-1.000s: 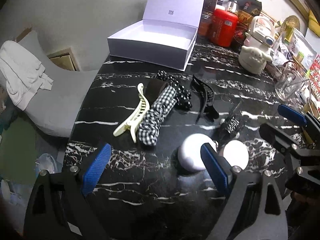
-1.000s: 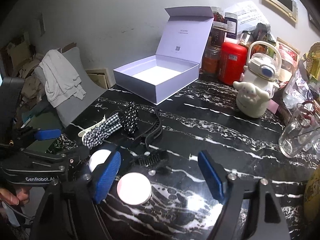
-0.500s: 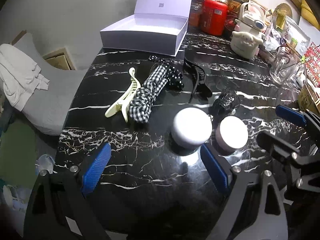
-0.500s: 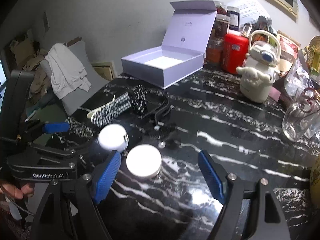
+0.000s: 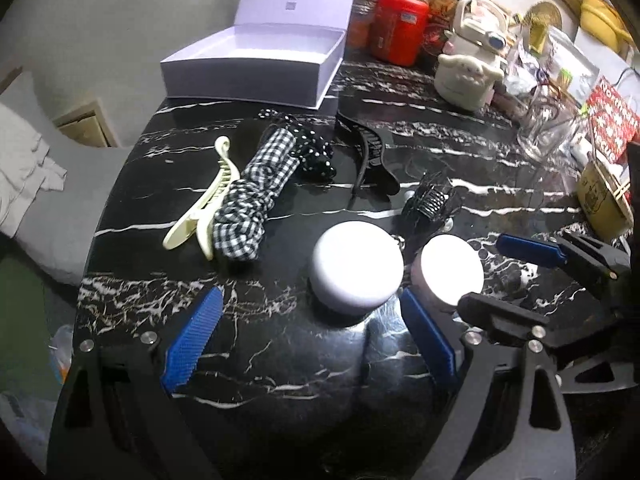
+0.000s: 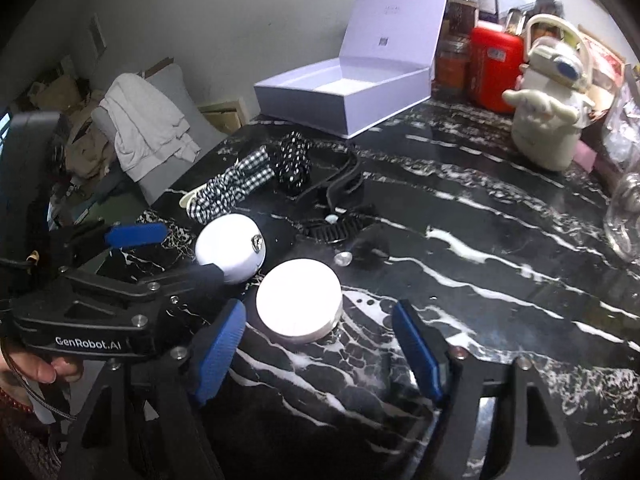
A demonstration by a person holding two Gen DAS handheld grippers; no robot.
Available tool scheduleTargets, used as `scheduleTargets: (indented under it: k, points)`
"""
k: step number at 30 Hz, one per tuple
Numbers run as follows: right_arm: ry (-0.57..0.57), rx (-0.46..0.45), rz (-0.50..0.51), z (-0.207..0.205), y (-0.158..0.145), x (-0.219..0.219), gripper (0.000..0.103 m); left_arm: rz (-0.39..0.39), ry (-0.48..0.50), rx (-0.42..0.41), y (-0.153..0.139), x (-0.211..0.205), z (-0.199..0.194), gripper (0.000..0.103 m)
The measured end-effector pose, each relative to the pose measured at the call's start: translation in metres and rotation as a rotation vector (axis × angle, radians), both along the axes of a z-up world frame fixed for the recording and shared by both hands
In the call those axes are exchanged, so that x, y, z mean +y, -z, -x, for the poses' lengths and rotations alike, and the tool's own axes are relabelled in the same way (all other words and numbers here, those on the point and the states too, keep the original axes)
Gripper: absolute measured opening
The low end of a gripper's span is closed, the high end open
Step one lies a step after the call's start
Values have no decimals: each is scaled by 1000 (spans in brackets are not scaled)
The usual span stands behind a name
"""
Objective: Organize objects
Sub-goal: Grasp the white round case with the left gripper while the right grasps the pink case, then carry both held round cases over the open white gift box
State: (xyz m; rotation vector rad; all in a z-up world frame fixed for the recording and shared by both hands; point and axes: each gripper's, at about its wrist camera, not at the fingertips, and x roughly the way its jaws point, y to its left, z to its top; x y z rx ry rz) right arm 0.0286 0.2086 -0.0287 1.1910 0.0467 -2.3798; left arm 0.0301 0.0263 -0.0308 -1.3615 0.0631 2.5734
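Note:
Two white round cases lie on the black marble table: the left case and the right case. Behind them are a cream hair clip, a checked scrunchie, a dotted scrunchie, a black clip and a black claw clip. An open lilac box stands at the far edge. My left gripper is open just before the left case. My right gripper is open just before the right case.
A red canister, a white character bottle, jars and a glass mug crowd the far right. A grey chair with white cloth stands off the table's left edge.
Both grippers have drawn back and then come closer to the two white cases. Both stay open and empty. The objects on the table have not moved.

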Motion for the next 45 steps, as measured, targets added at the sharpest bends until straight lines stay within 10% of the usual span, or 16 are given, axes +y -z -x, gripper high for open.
scheduleTargets:
  k: [11,32,37,45]
  points:
    - [-108,-17,1,15,8,-10,53,-64,61,-43,6,6,19,75]
    - [-107,-21,-17,16,10,4,54,-12,127,-48,11,30,29,72]
    - [-99,-22,-16,14,11,4,53,3,125,-32,11,32,30,50]
    - [-85,-30,16,9,7,9,53,-1,94,-54,8,29,25,49]
